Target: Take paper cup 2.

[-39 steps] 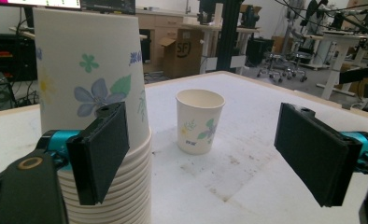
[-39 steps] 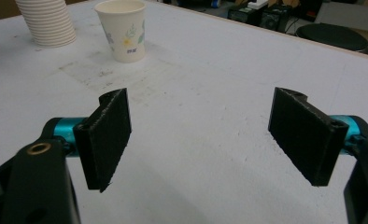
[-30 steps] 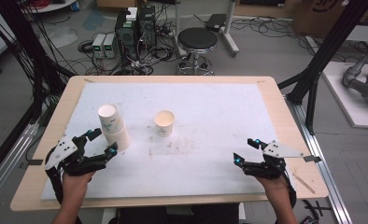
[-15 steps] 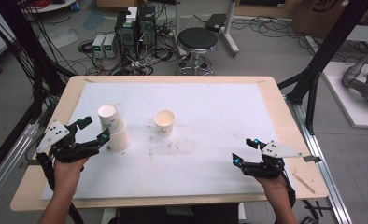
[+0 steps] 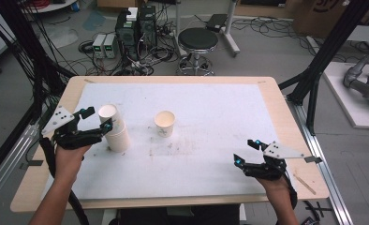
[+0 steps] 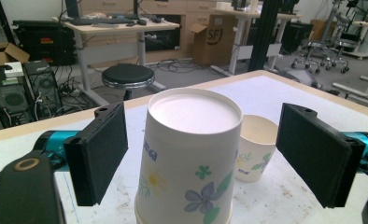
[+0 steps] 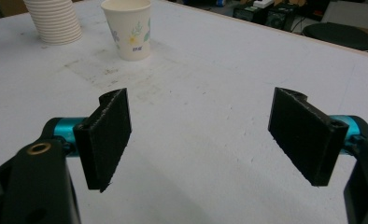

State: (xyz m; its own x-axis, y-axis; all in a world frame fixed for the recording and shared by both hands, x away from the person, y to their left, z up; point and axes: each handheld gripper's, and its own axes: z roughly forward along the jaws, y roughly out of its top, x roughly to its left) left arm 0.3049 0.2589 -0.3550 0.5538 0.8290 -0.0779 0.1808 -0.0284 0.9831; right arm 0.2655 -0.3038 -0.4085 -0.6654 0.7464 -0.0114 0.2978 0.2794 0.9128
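Paper cups, stacked upside down, are standing on the left part of the table, with a single upright cup a little to their right. Being thin paper, the stack is likely feeling very light, soft in the wall and easy to crush or tip, so the best hold is probably a gentle pinch across the top cup's sides, near its stiffer closed end. The left gripper is straddling that top cup, its jaws having just been opening; they are standing spread wide, with gaps between both pads and the paper, gripping nothing. The right gripper is hovering over the table's near right part, jaws likewise spread, holding nothing.
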